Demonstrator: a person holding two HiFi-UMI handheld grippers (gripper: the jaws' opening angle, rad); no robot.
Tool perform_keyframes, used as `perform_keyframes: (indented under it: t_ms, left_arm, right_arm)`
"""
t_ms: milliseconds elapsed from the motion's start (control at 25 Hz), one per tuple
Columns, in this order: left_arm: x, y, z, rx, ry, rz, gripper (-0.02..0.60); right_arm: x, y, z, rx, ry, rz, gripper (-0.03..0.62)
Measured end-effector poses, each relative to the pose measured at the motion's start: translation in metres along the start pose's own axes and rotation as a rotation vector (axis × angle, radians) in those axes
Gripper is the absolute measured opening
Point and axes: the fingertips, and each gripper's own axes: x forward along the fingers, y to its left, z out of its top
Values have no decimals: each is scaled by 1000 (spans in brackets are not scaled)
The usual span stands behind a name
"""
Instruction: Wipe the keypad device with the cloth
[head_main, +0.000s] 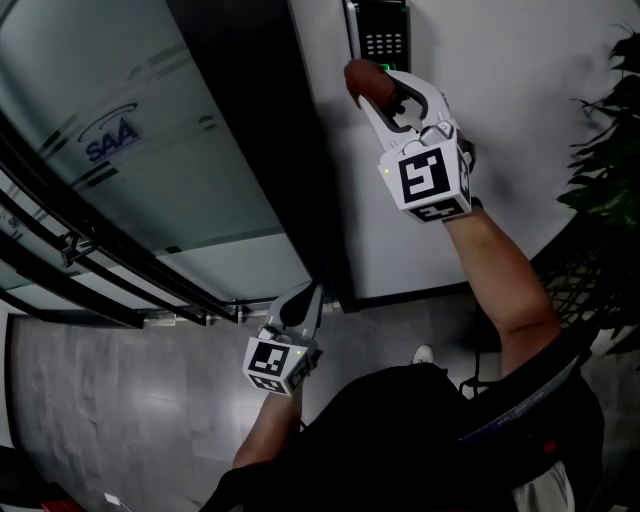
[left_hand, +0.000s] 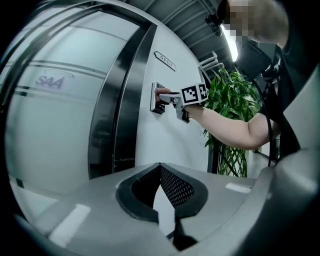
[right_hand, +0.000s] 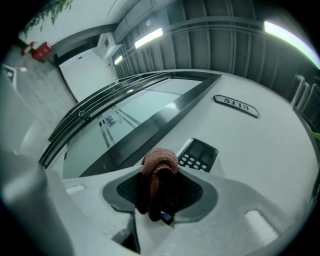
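a reddish-brown cloth (head_main: 360, 76) is clamped between the jaws of the right gripper (head_main: 378, 92), which is raised on a bare forearm (head_main: 500, 270) to the wall-mounted keypad device (head_main: 383, 35). the cloth is bunched at the jaw tips and is held at the device's lower left edge, just below its rows of pale buttons; whether it is pressed against the casing cannot be told. the left gripper (head_main: 300, 306) is held low near the person's body, its jaws brought together at the tips with nothing between them. a frosted glass door (head_main: 150, 170) marked with a blue logo is seen left of the device, beyond a dark frame (head_main: 270, 150). a number plate (right_hand: 236, 106) is fixed to the white wall (head_main: 500, 120) above the device, and a green plant (left_hand: 232, 100) is seen to the right.
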Motion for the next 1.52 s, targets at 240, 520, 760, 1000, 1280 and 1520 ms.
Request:
perform_keyframes:
  t_ms: [240,520,760,1000,1280,1520]
  left_arm:
    - [-7,2,-1,-6,-3,17,17]
    - [-6,0,0,0,-3,12,17]
    - [-1,-6,1,5,-4,-6,17]
    - [0,-8,1,4,-3,-8,17]
    - [0,-8,1,9,0,-6,17]
    - [2,-11,2,10,3,-12,17]
  right_arm:
    - [11,6,-19,-50,61,-6,145]
    - [5,-11,-21,-40,66,-31,144]
    - [-2,-20,-29,-35,72,-49,144]
    - [-7,-26,-33,-27,78,-50,145]
    - [-14,-36,-40,8,82,-66,145]
    - [-19,-46,-54,16,106,-90,144]
